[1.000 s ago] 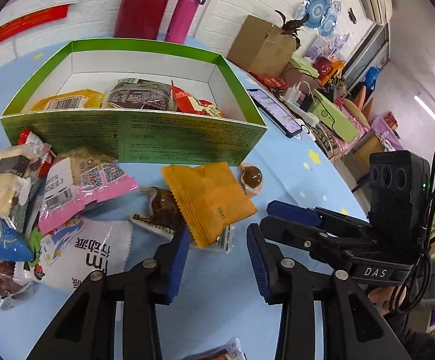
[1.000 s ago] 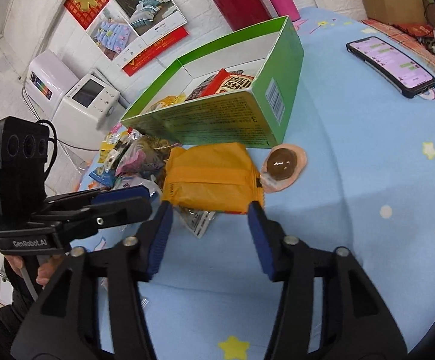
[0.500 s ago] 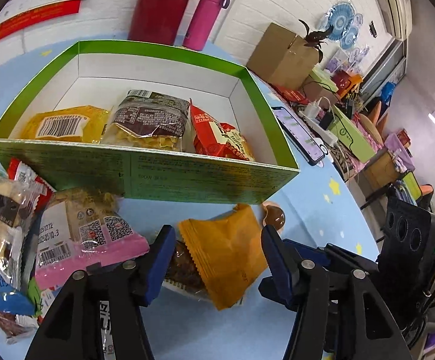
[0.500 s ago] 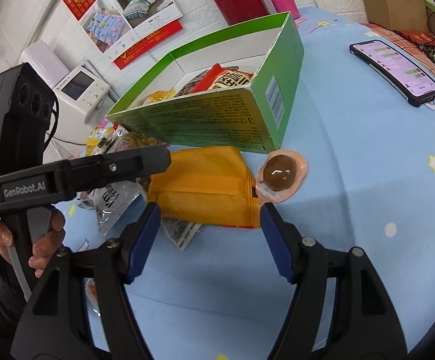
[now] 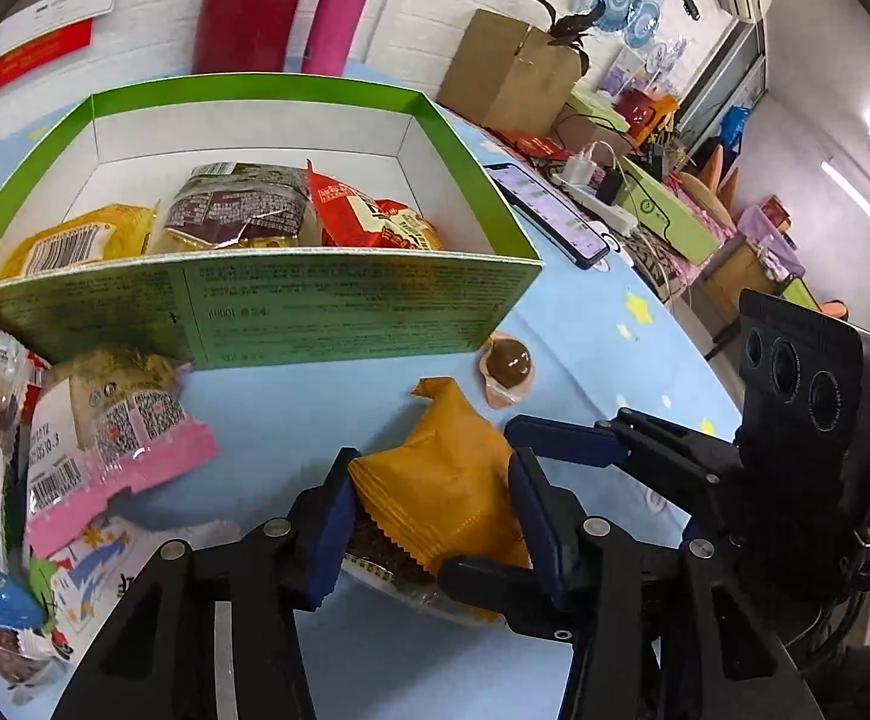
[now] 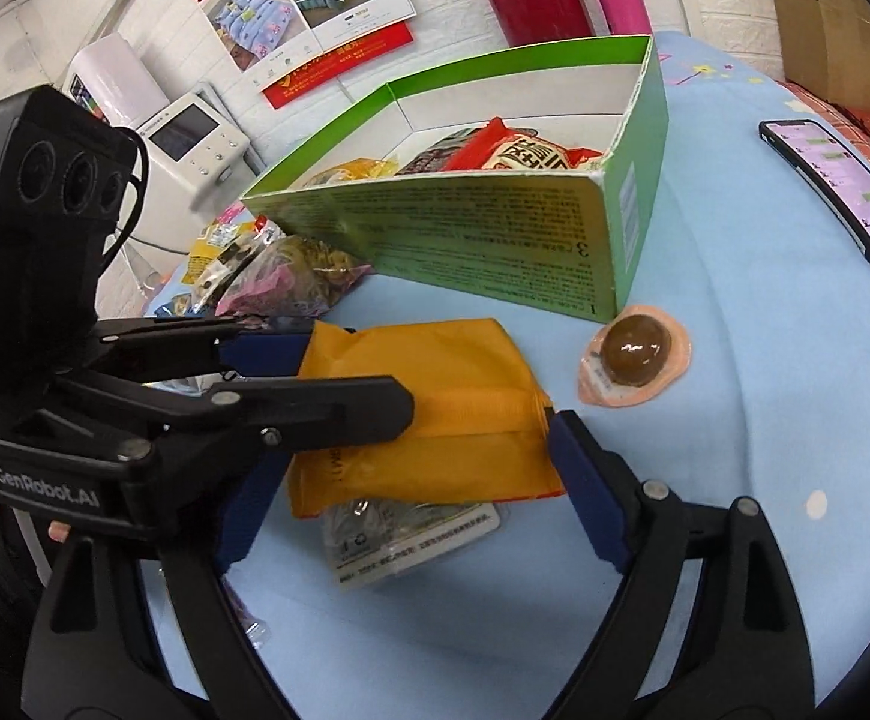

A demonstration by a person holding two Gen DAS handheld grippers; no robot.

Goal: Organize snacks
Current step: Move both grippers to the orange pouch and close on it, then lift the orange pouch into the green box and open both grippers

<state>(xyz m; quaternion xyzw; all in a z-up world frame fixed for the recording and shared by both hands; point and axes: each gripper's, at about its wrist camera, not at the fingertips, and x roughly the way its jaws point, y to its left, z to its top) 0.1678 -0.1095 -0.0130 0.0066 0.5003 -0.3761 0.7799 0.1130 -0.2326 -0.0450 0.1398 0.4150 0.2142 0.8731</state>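
Pinching the orange snack packet [image 5: 441, 492] between its blue pads, the left tool [image 5: 432, 516] lifts its near edge off the blue counter [image 5: 291, 414], far corner aimed at the green box [image 5: 315, 306], while the right tool [image 6: 411, 492] straddles it, spread wide.
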